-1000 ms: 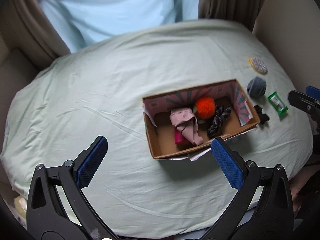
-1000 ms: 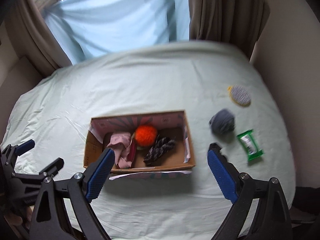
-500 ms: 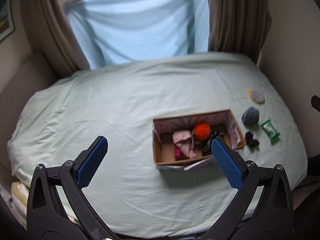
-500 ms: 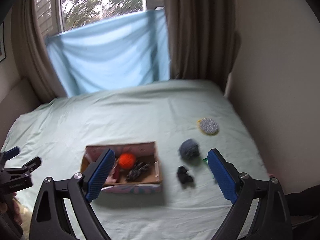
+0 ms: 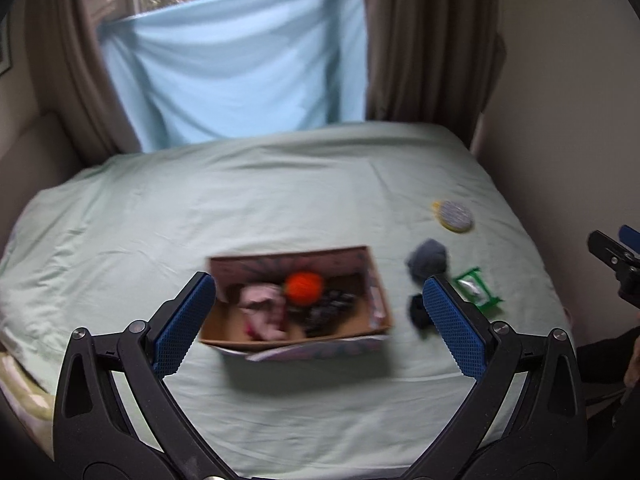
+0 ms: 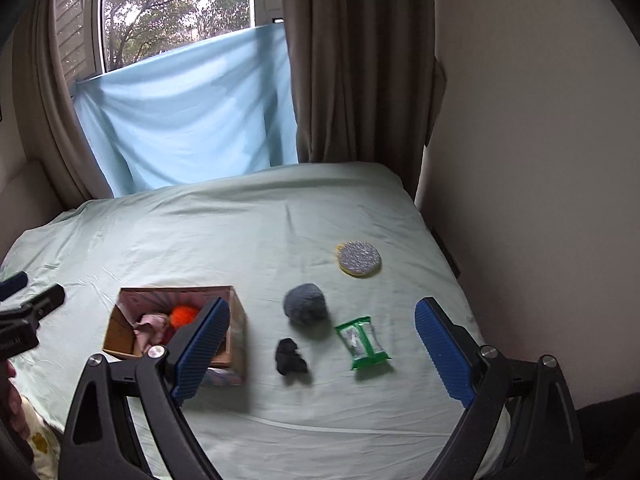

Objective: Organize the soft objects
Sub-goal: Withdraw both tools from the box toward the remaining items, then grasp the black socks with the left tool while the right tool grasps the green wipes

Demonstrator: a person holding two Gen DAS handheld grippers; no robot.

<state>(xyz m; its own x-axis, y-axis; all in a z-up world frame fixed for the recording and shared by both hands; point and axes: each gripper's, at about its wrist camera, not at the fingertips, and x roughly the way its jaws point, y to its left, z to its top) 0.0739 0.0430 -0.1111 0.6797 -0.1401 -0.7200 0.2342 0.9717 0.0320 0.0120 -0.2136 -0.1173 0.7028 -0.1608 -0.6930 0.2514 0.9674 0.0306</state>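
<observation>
**Both tongs pulled back from the bed, box now farther off**

Both tongs have drawn back and up since the earlier frames, so the bed (image 6: 248,216) looks smaller and more of the window shows. Left tongs (image 5: 316,312) are released, nothing between the blue pads. Right tongs (image 6: 320,344) are likewise spread wide and empty.

Just beyond the right tongs, between their tips, lies a small black cloth item (image 6: 290,356), with a green packet (image 6: 362,342) beside it towards the right finger. Behind these sits a grey fuzzy ball (image 6: 305,302). Behind the left finger stands an open cardboard box (image 6: 120,332) holding an orange pom-pom (image 6: 184,315) and a pink cloth (image 6: 150,326); the left wrist view, blurred, also shows something dark (image 5: 328,308) in it. Farther off, towards the wall, rests a round grey pad with a yellow rim (image 6: 359,258).

At the far end, a pale blue sheet (image 6: 188,120) hangs over the window between brown curtains (image 6: 352,60).
</observation>
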